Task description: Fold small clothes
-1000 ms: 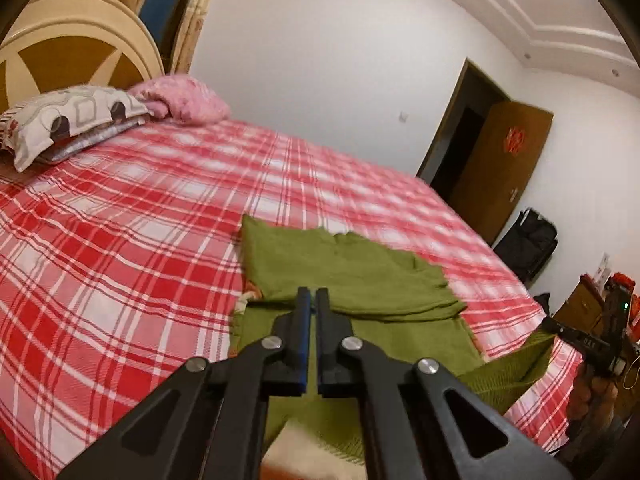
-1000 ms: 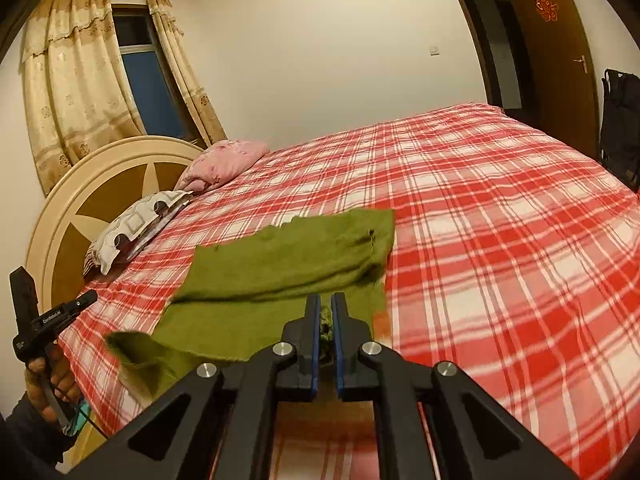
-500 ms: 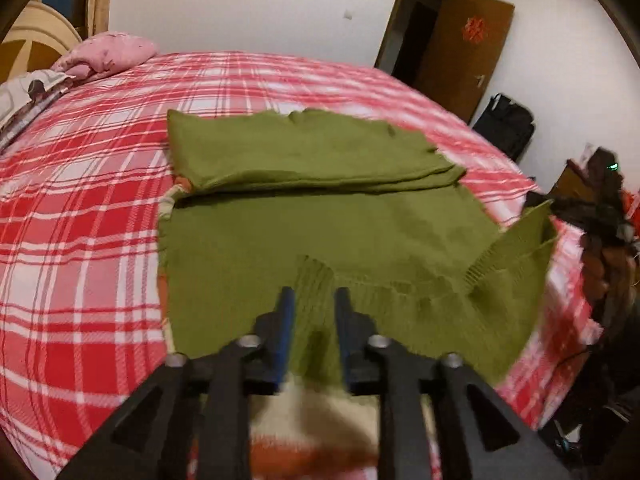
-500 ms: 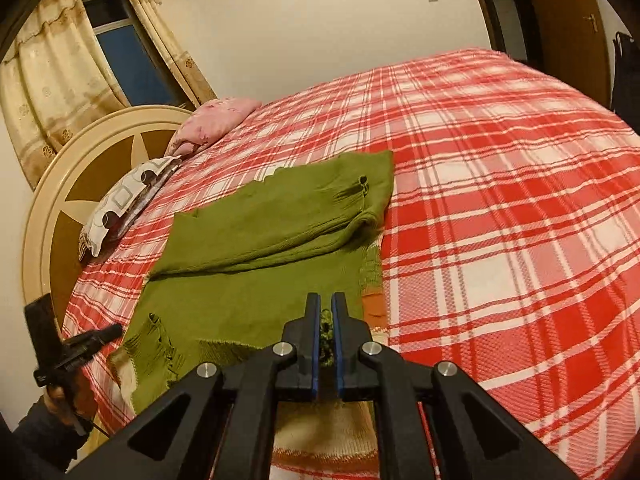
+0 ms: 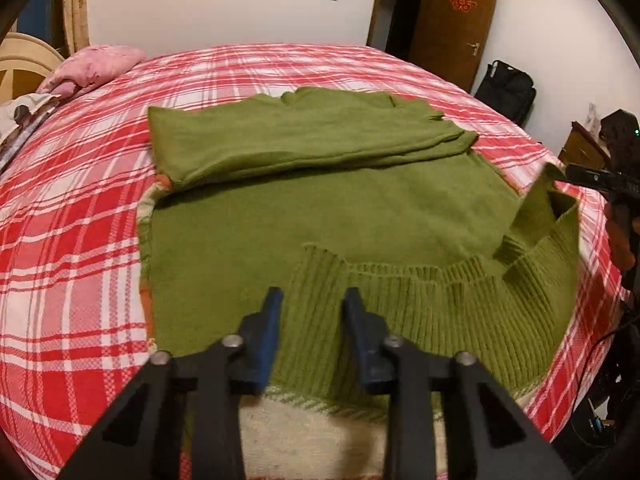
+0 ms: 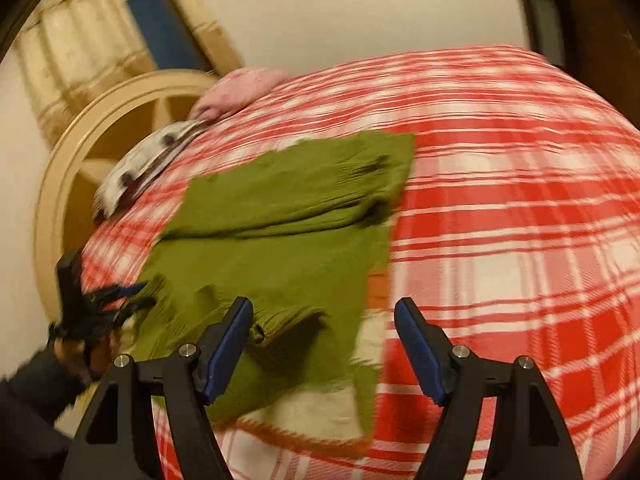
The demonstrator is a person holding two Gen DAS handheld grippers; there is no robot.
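Observation:
A green knitted sweater (image 5: 328, 208) lies on the red plaid bed, its far part folded over in a thick band (image 5: 304, 136). Its ribbed hem (image 5: 440, 300) lies near me, one corner standing up at the right. My left gripper (image 5: 314, 296) is open just above the hem, nothing between the fingers. In the right wrist view the sweater (image 6: 280, 248) lies ahead and left; my right gripper (image 6: 324, 308) is wide open over its near right corner, holding nothing. The left gripper (image 6: 100, 304) shows at the left of that view, and the right gripper (image 5: 600, 180) at the right edge of the left wrist view.
The red plaid bed cover (image 5: 72, 248) spreads all around. A pink pillow (image 5: 96, 68) and a patterned pillow (image 6: 148, 160) lie by the cream headboard (image 6: 80, 152). A brown door (image 5: 452, 20) and a black bag (image 5: 508, 88) stand beyond the bed. A cream and orange cloth (image 6: 320, 412) lies under the sweater's near edge.
Both grippers have opened and let go of the sweater's hem, which now lies on the bed. The cameras tilted down toward the sweater.

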